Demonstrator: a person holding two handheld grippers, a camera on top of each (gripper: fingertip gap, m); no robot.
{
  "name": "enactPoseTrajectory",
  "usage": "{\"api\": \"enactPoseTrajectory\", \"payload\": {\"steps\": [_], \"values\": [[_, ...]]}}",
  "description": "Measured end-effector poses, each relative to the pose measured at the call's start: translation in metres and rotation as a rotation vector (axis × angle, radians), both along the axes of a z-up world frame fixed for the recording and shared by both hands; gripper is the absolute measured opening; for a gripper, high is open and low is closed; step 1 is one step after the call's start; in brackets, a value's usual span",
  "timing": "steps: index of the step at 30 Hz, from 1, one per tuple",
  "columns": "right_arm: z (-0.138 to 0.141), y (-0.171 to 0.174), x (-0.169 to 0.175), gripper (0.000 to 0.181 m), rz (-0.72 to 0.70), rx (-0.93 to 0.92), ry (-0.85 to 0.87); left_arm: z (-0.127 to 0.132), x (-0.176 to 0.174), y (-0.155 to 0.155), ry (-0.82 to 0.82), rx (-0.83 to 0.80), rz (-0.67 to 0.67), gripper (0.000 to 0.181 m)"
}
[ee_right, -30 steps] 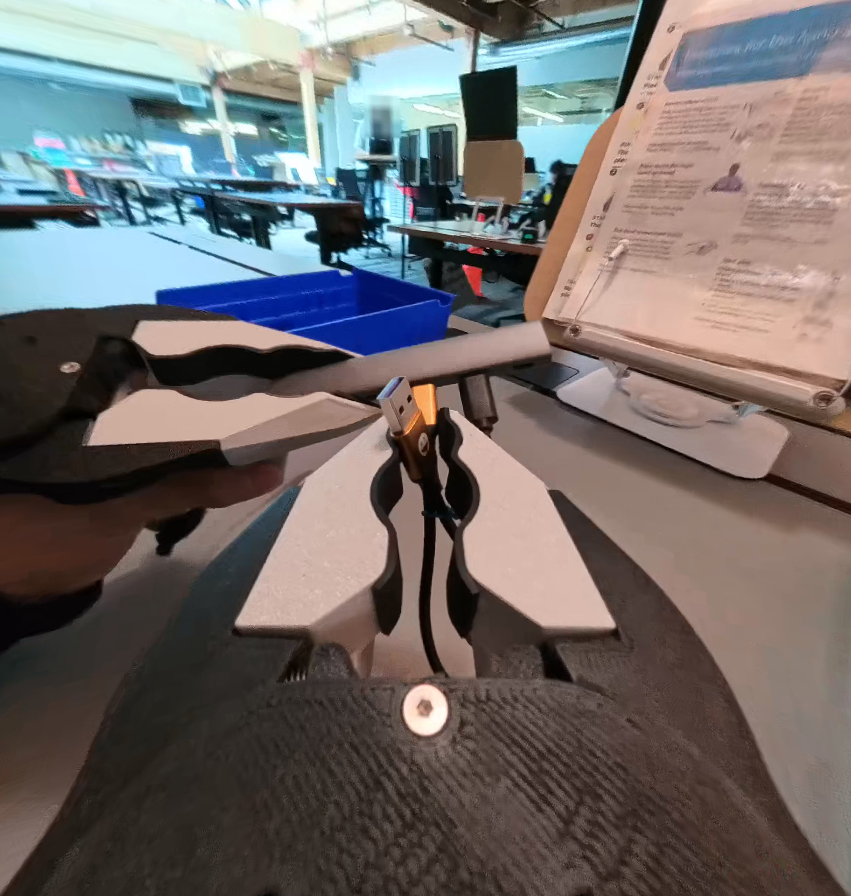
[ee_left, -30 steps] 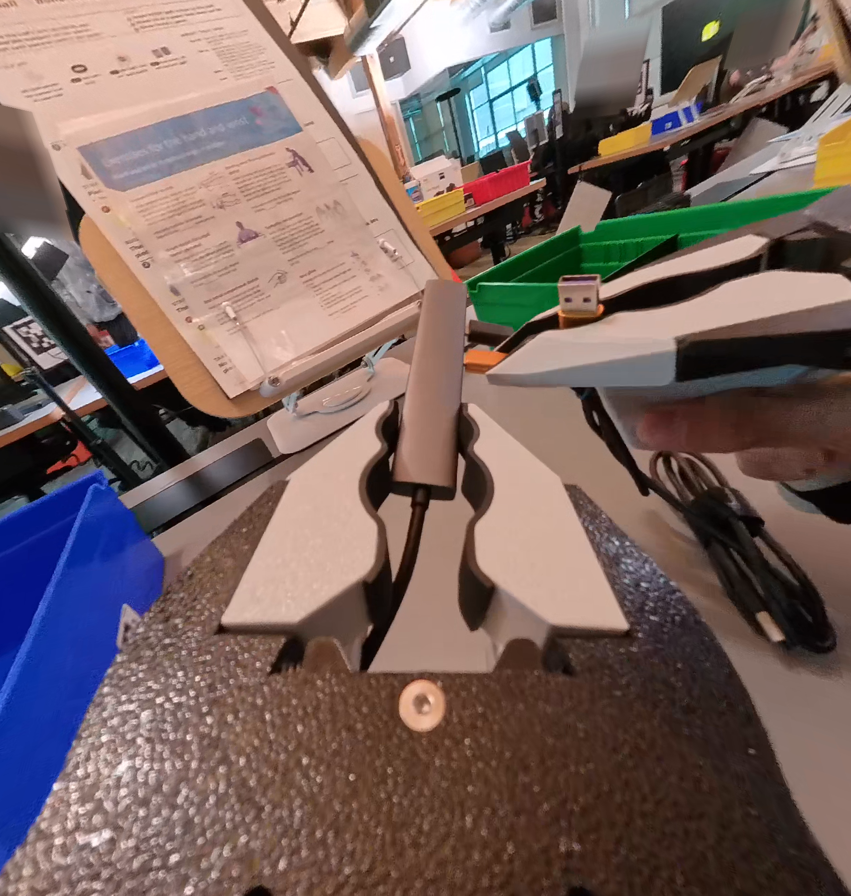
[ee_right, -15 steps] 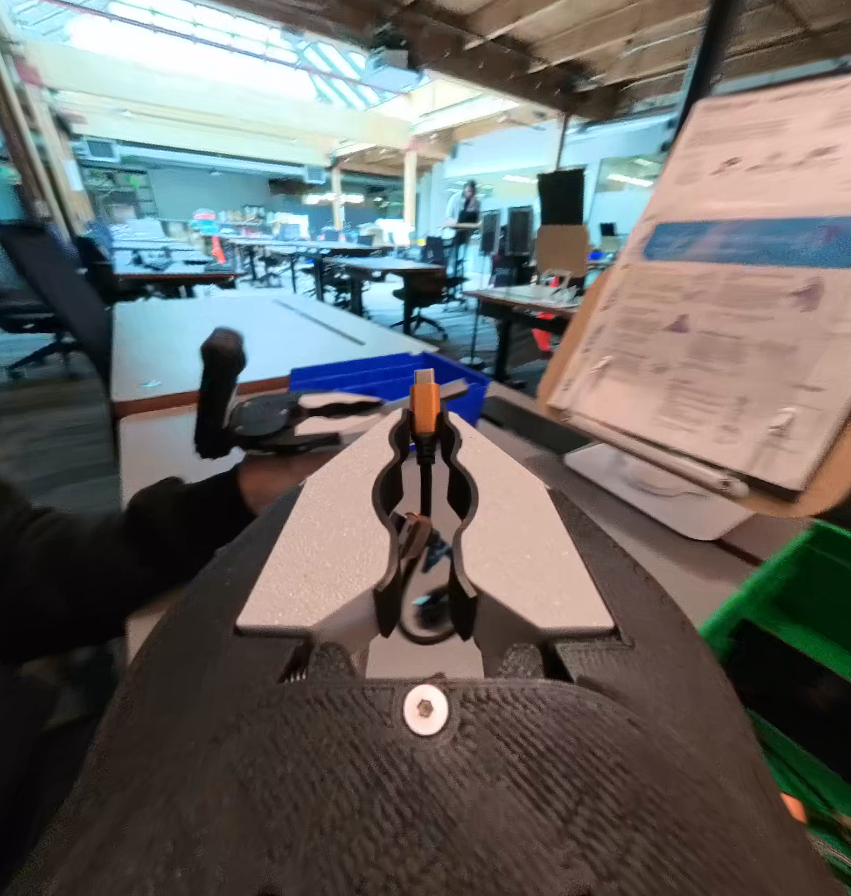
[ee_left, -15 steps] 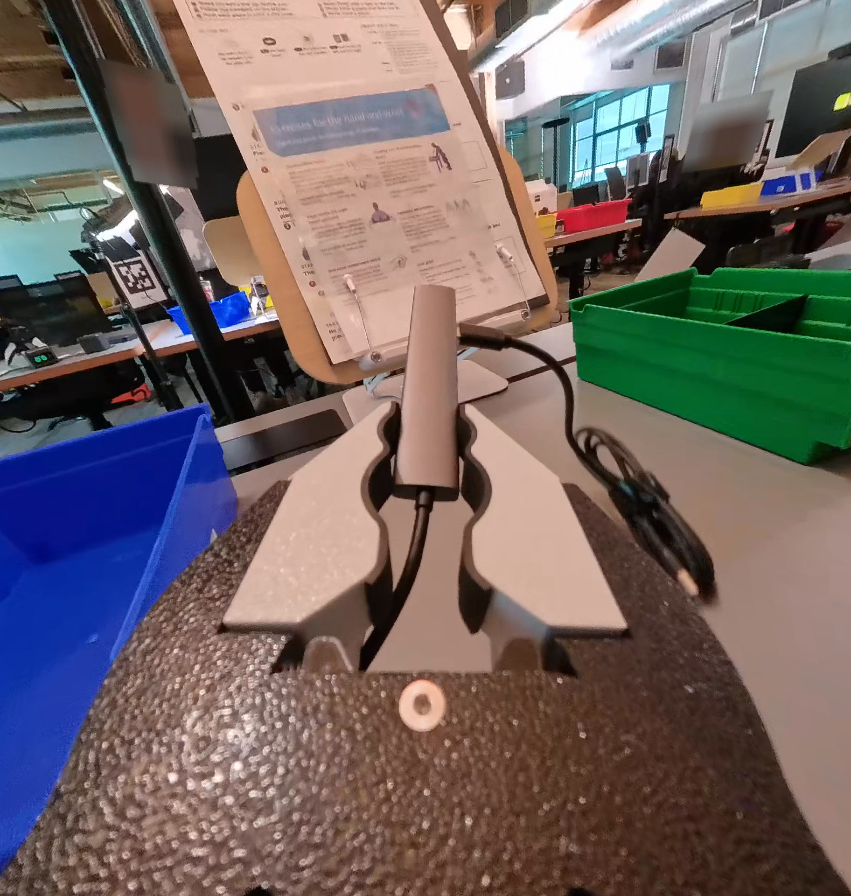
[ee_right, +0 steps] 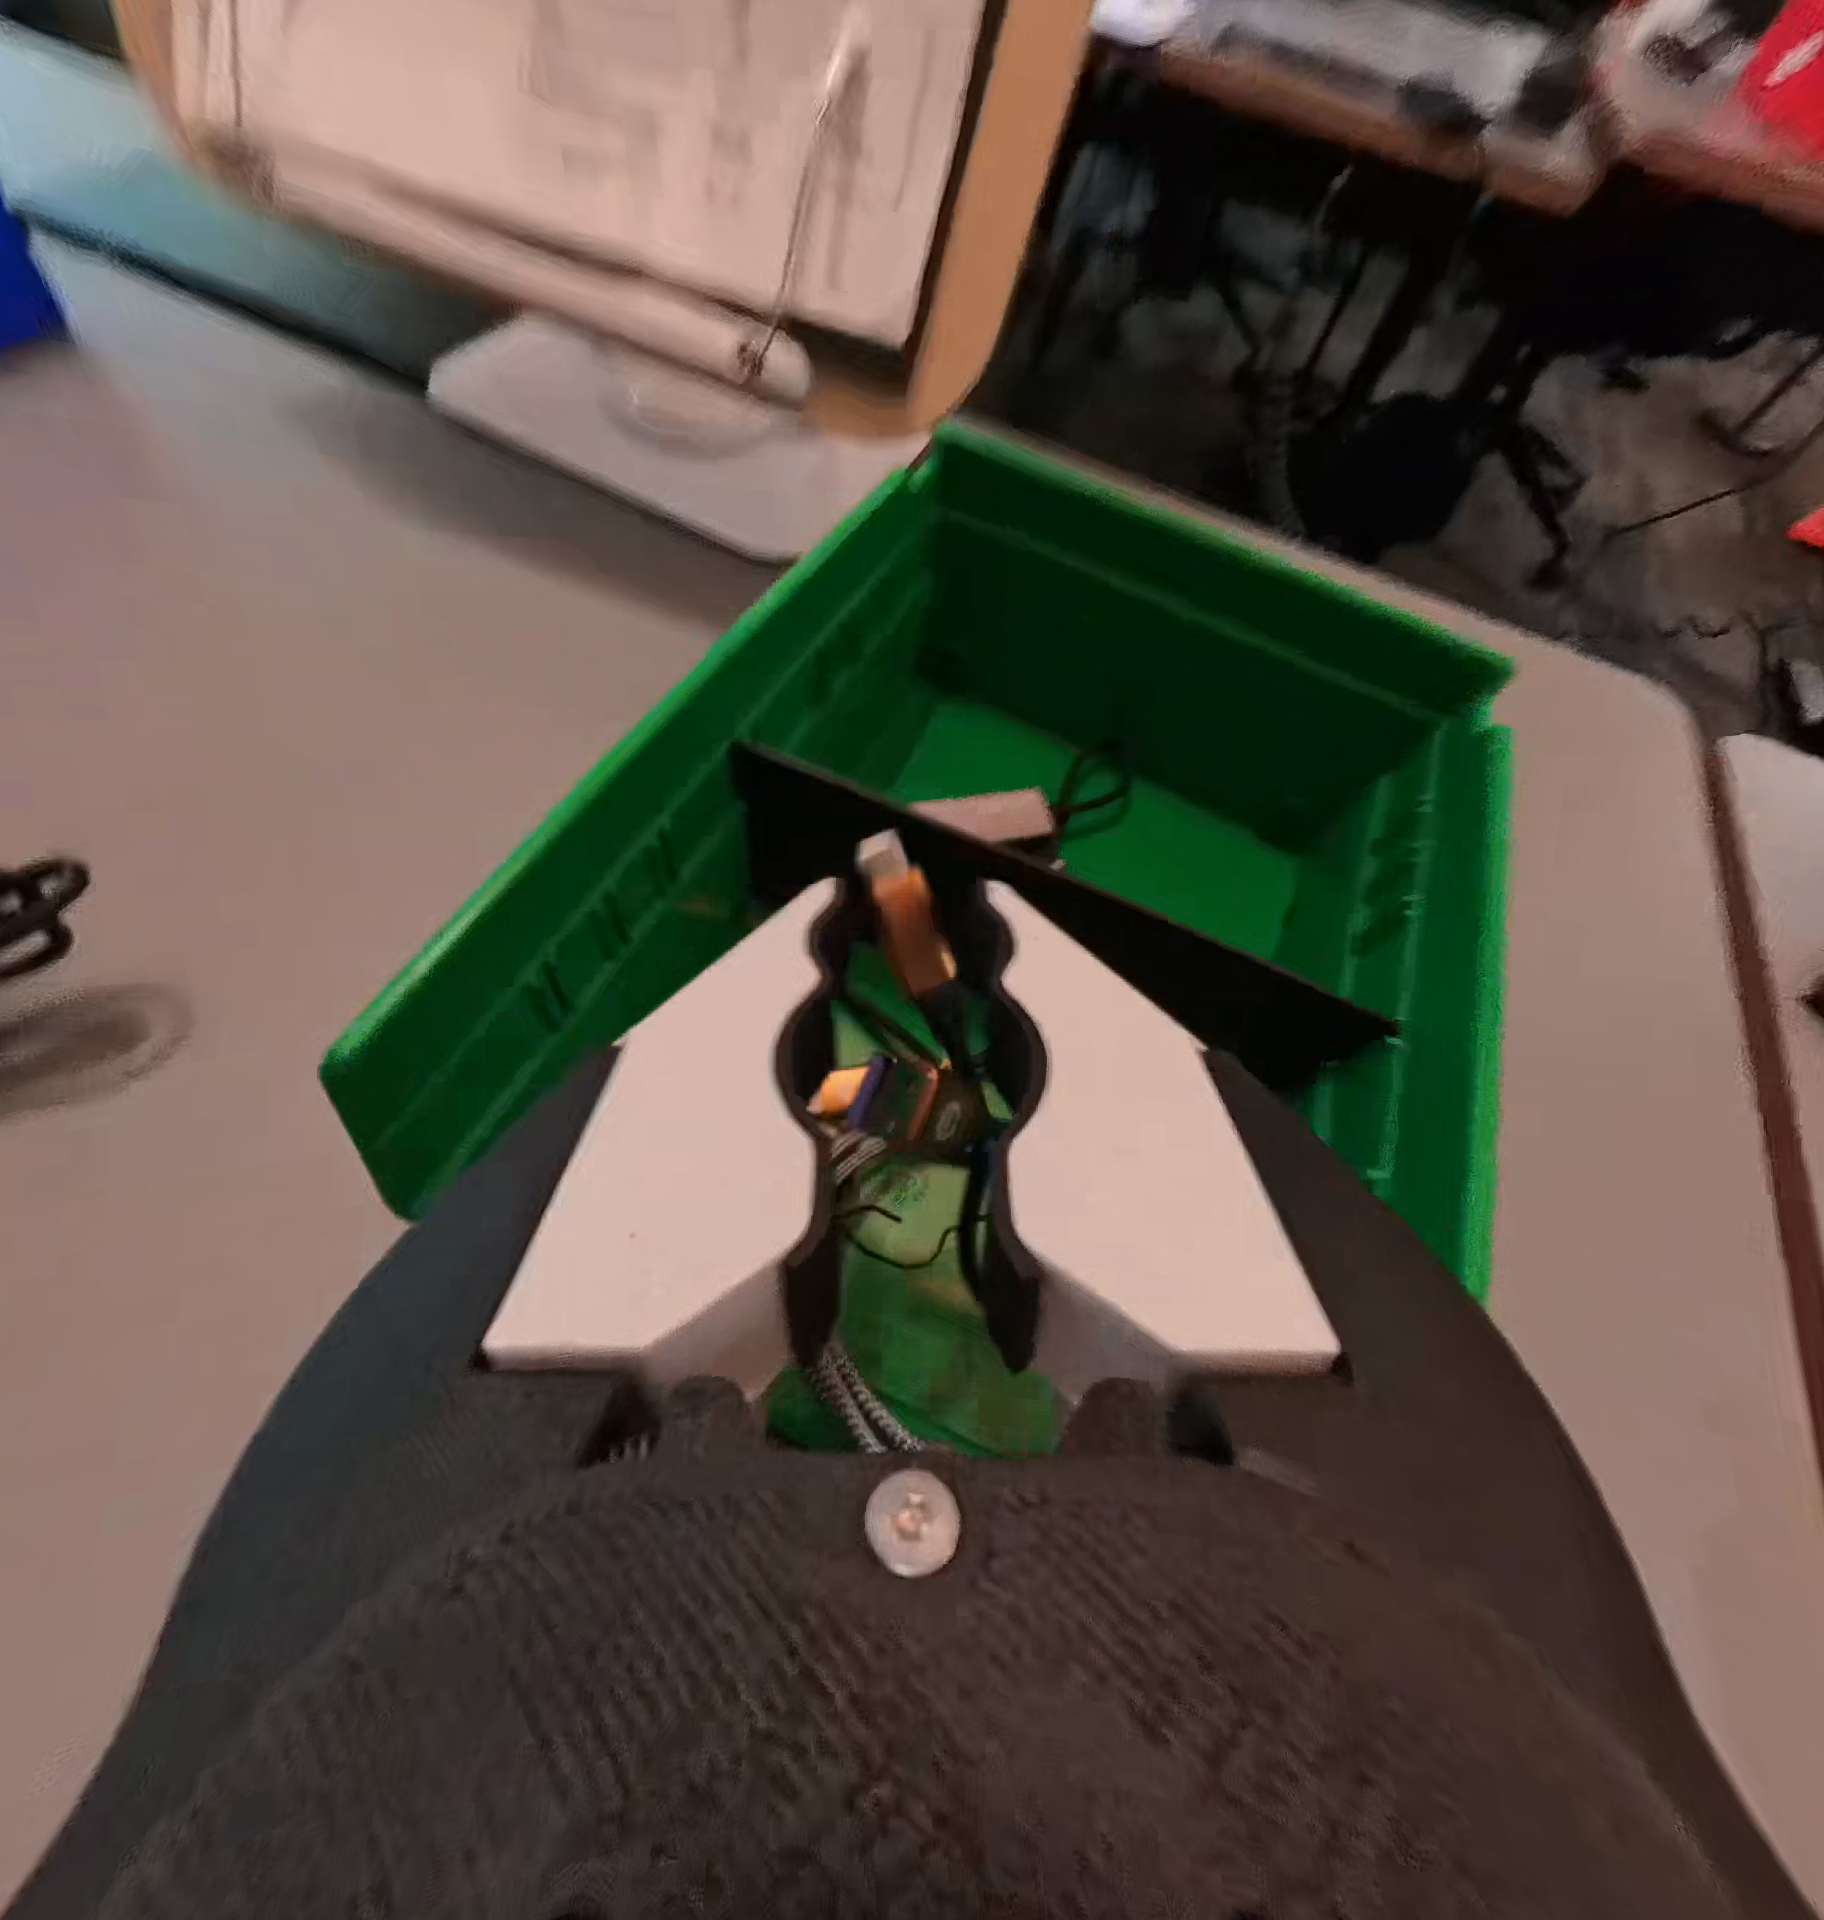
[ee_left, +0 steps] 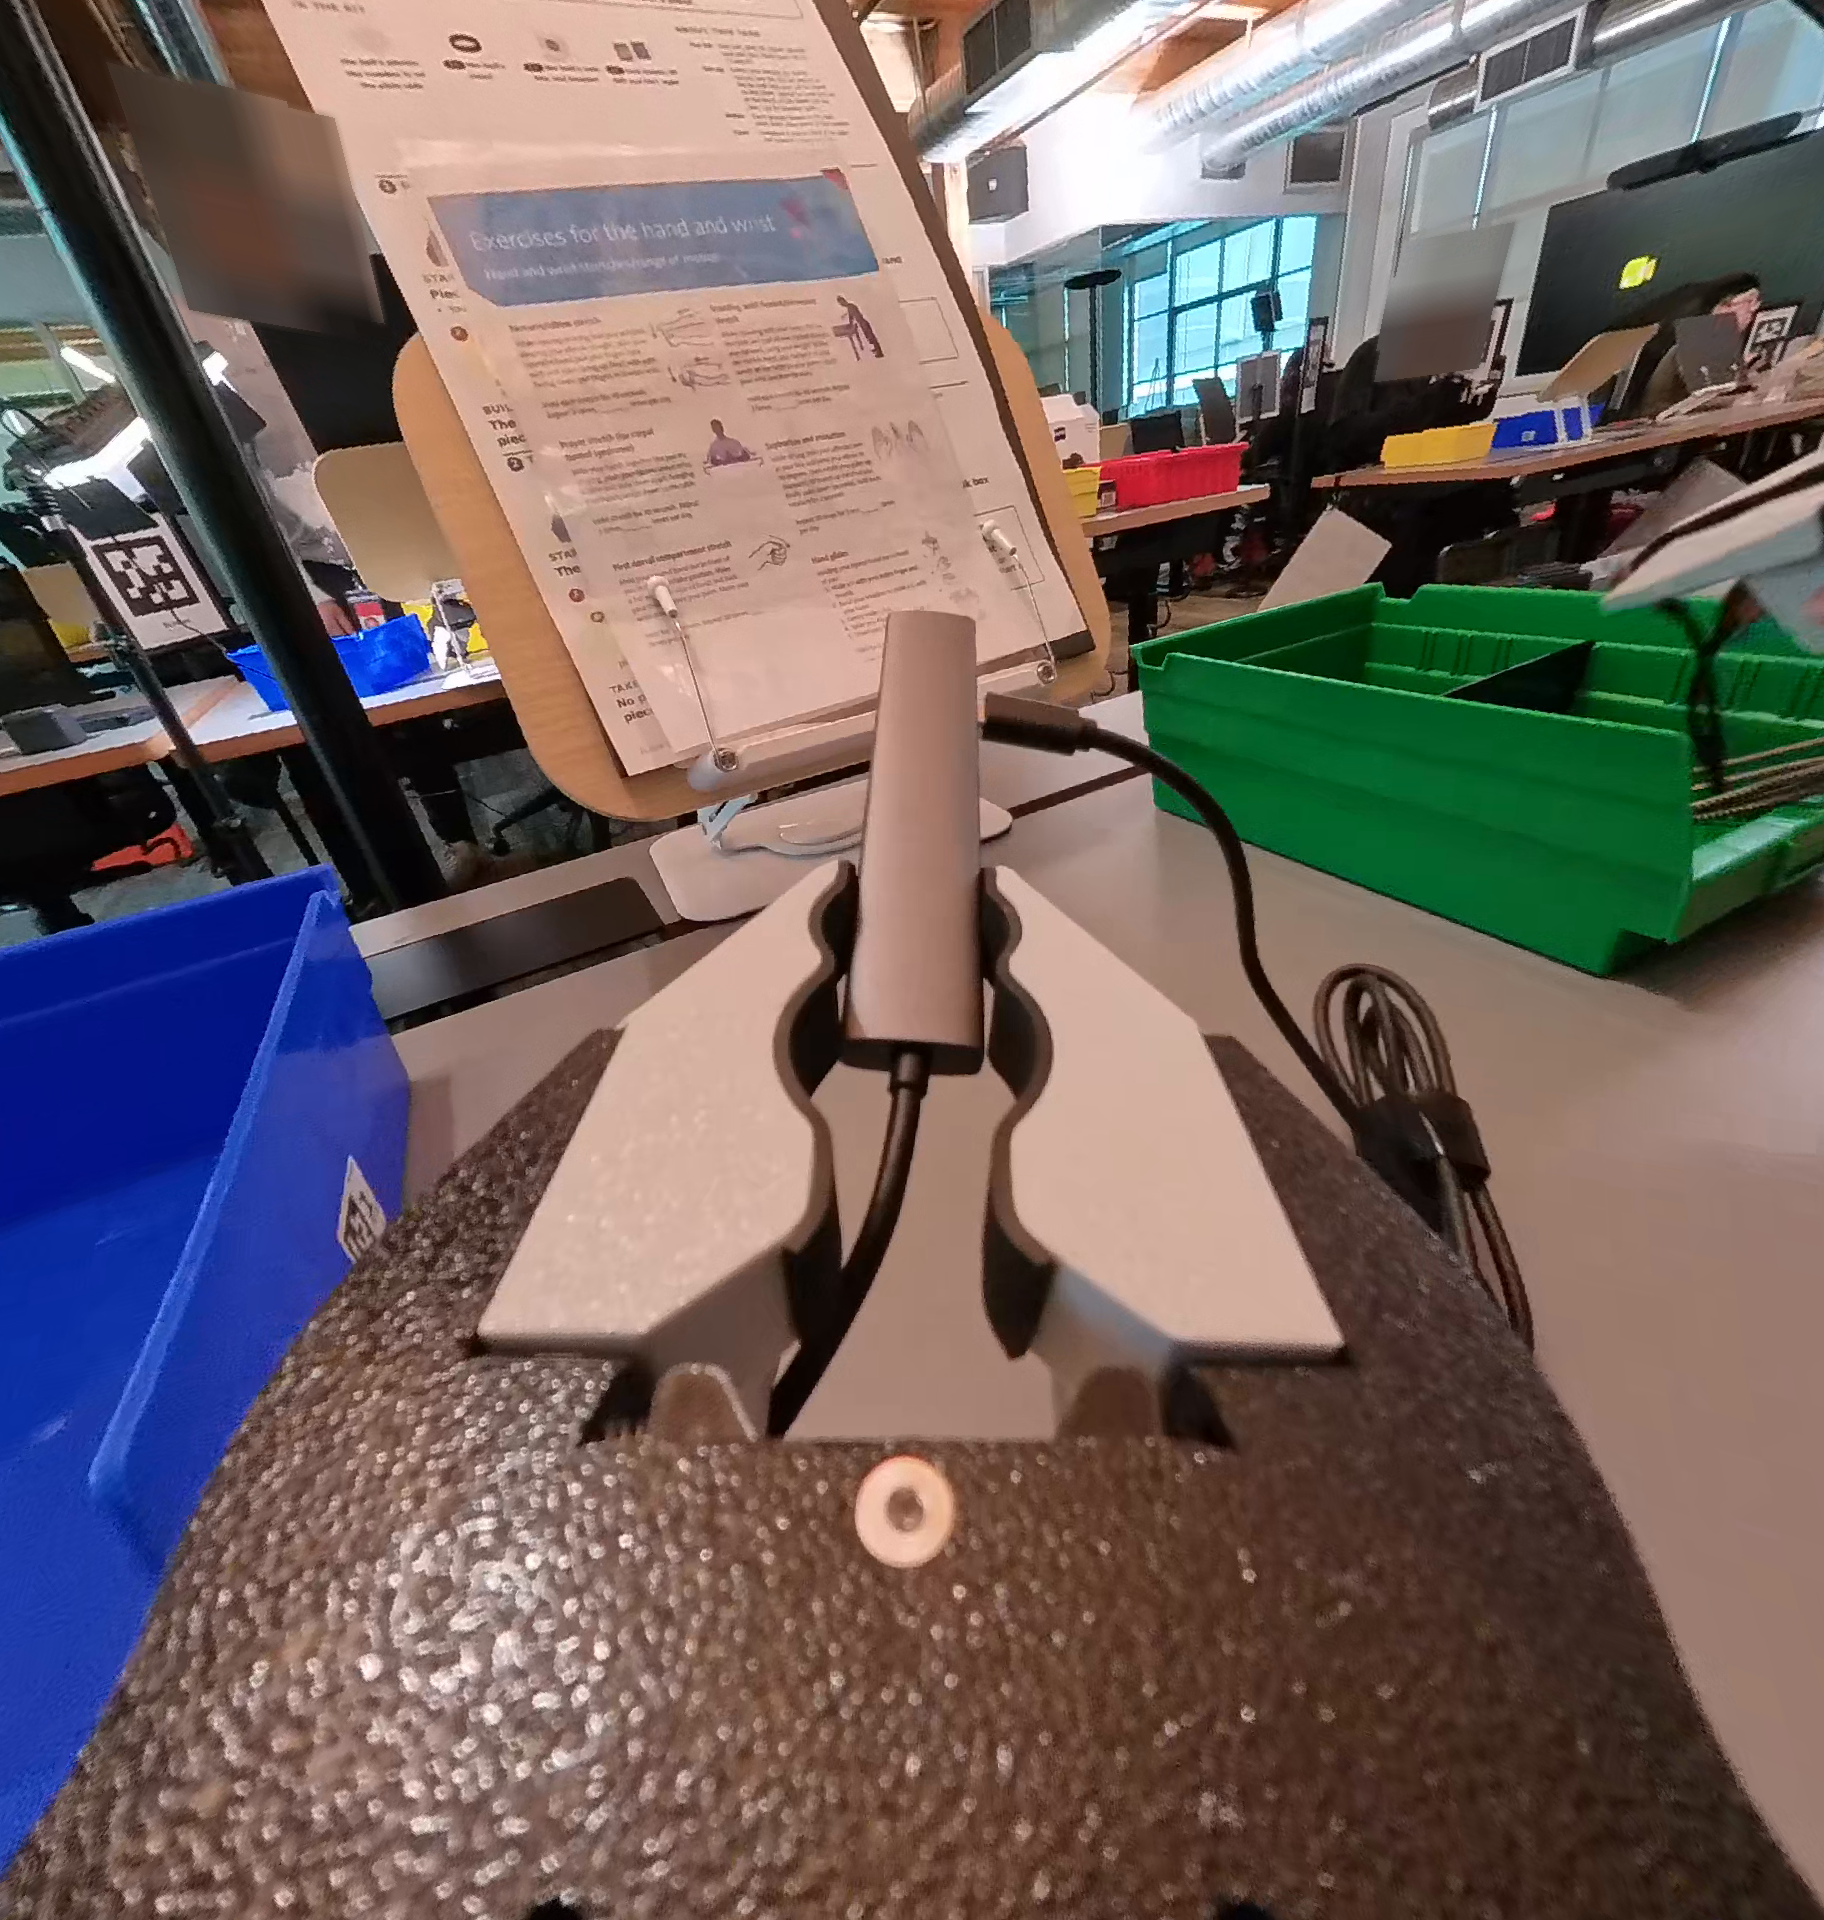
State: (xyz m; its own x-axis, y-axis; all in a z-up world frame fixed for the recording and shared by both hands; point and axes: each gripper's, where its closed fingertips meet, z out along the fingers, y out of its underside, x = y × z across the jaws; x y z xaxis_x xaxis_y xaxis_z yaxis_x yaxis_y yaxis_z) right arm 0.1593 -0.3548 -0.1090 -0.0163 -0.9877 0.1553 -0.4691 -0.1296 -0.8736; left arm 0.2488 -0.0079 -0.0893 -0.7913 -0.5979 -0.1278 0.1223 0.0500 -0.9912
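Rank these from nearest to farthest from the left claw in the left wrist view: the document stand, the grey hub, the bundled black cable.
1. Grey hub, clamped in the left claw.
2. Bundled black cable, on the table, right.
3. Document stand, behind, upright.

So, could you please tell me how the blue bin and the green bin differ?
The blue bin sits at the table's left beside the left gripper; the green bin sits at the right, below the right gripper. The green bin has a black divider; the blue bin shows none. Both are open-topped plastic.
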Motion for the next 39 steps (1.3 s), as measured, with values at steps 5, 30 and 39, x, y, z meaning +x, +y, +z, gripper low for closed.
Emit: {"api": "enactPoseTrajectory", "payload": {"steps": [5, 30, 39], "values": [[0.014, 0.021, 0.005, 0.067, 0.058, 0.021, 0.031, -0.002, 0.0, -0.002, 0.014, 0.007, -0.014, 0.021], [0.02, 0.284, 0.068, 0.019, 0.531, 0.041, -0.543, -0.017, -0.025, -0.032, 0.114, 0.038, -0.191, 0.021], [0.02, 0.279, 0.066, 0.012, 0.485, 0.015, -0.519, -0.019, -0.027, -0.034, 0.174, 0.012, -0.189, 0.022]]}}
